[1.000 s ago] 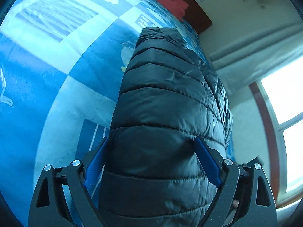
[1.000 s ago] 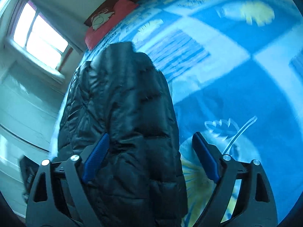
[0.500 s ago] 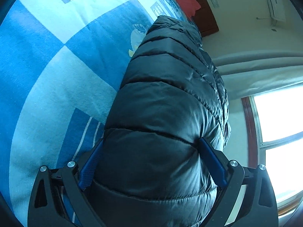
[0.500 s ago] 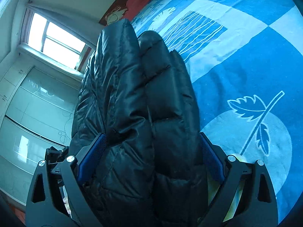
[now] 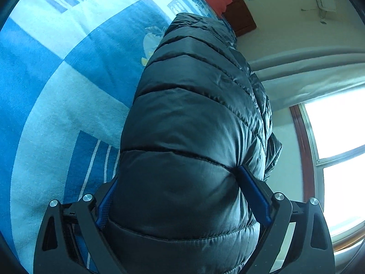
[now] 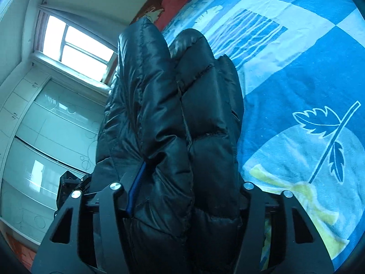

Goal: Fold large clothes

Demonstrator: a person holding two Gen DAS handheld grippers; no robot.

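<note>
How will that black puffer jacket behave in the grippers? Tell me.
The black puffer jacket is probably soft and compressible: it bulges around the left gripper fingers. Its glossy shell may slip. In the right gripper it bunches into thick folds, so it likely flops rather than holding shape over the blue bedspread.

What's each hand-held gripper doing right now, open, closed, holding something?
Left hand-held gripper: closed on the black puffer jacket.
Right hand-held gripper: closed on the same jacket's bunched layers.
</note>
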